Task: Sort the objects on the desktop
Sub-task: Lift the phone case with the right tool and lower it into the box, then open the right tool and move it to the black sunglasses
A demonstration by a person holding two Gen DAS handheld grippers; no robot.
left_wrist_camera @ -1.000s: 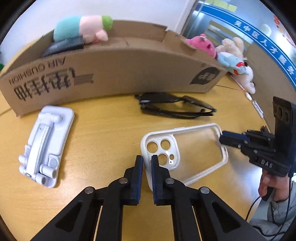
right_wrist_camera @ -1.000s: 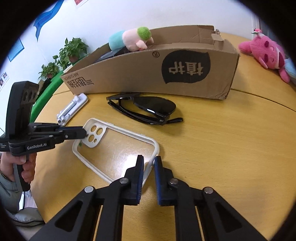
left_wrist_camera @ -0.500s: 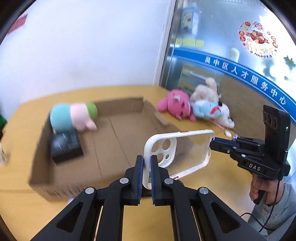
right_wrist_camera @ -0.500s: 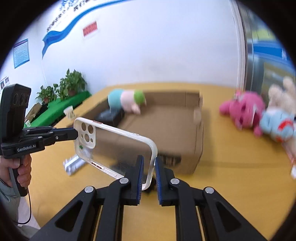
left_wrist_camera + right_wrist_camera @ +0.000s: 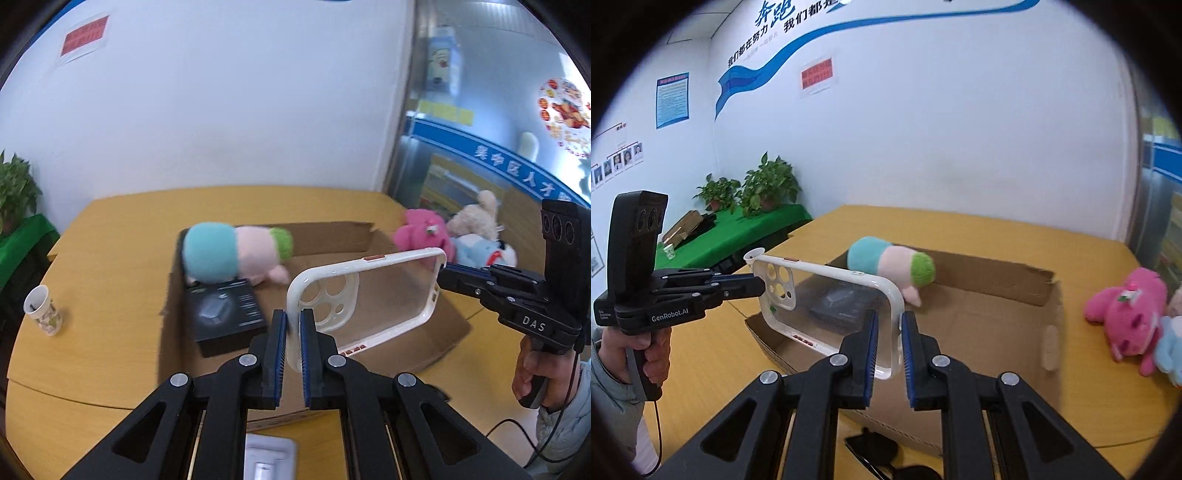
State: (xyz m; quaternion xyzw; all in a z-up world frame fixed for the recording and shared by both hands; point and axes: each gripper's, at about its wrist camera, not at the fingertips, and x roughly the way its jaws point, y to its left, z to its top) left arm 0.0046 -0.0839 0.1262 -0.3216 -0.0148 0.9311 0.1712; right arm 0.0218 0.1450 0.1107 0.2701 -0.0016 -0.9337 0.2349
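Fingers [image 5: 277, 354] of the left gripper [image 5: 291, 354] were clamped on the camera-hole end of the phone case [image 5: 369, 302], rim pinched between both pads. Fingers [image 5: 908, 358] of the right gripper [image 5: 888, 354] sat either side of the opposite end of the case [image 5: 827, 306]; the left pad touched the rim, the right pad showed a small gap, so I couldn't tell whether that grip was fully closed.

Case was clear-backed with a white bumper, held off the tabletop [image 5: 110, 258] on its long edge, spanning between the two grippers. It hung over the open cardboard box [image 5: 406, 350], above the box's near-right part in the left wrist view. From the right wrist view the left gripper [image 5: 757, 286] reached the case from the left, fingertips at the camera-hole corner. From the left wrist view the right gripper [image 5: 443, 277] met the far end of the case.

Inside the box: a teal-pink-green plush toy [image 5: 236, 254] against the back wall and a black flat box [image 5: 225, 314] just in front of it, touching. Outside, right of the box: pink plush [image 5: 424, 232], beige plush [image 5: 476, 218], light blue plush [image 5: 480, 251] bunched together. Paper cup [image 5: 42, 310] stood on the tabletop well left of the box. White phone stand [image 5: 269, 458] lay under the left gripper, mostly hidden. Black sunglasses [image 5: 882, 458] lay under the right gripper, partly hidden.
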